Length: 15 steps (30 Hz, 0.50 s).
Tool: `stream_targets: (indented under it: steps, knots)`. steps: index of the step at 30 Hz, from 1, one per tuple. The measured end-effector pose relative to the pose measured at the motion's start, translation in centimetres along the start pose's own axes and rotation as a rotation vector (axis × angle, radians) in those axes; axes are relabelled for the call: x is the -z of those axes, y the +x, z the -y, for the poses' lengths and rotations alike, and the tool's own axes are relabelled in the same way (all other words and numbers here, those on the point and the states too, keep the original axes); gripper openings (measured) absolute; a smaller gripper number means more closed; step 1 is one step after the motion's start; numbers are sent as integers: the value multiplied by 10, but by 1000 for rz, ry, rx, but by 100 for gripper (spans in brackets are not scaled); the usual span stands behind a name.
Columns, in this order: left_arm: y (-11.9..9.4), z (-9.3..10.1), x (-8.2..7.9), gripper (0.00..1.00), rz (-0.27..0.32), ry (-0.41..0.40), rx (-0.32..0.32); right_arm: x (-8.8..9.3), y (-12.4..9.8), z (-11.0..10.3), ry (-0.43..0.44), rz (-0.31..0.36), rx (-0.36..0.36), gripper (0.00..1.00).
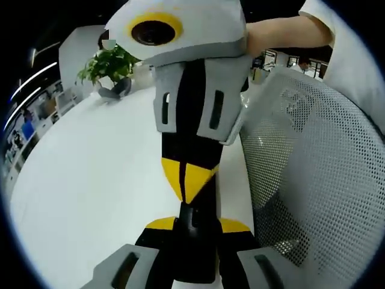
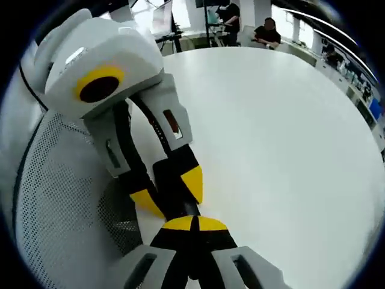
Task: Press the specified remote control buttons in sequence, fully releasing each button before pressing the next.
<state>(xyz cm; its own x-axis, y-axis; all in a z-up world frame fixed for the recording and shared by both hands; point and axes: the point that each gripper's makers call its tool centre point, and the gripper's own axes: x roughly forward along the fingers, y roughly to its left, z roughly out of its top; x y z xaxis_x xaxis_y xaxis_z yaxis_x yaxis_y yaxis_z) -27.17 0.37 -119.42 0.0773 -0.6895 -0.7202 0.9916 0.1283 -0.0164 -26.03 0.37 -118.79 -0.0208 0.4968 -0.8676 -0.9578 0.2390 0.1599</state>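
The white table is the largest thing, and all places here are given from it. A grey mesh chair stands against the table's near edge. Both grippers meet tip to tip above that same edge.

The left gripper pinches a narrow black body, most likely the remote control, between its yellow-tipped jaws. The remote control is therefore lifted off the table, not lying on it. The right gripper has its jaws pressed together into one point. This point touches, or nearly touches, the end of the remote control that sticks out.

The buttons are too dark to tell apart. To press well, the left gripper should probably keep the remote control steady. The right gripper should push straight down on one button, then lift fully clear before the next one.
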Motion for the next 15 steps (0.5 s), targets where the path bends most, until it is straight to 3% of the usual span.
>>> stream_targets:
  steps: [7, 13, 15]
  knots:
    - [0, 0, 0, 24, -3, 5, 5, -1, 2, 2, 80, -48, -28, 0]
    - [-1, 0, 1, 24, 29, -6, 6, -3, 1, -1, -37, 22, 39, 0]
    - [-1, 0, 1, 24, 38, -7, 3, -5, 1, -8, -37, 36, 21, 0]
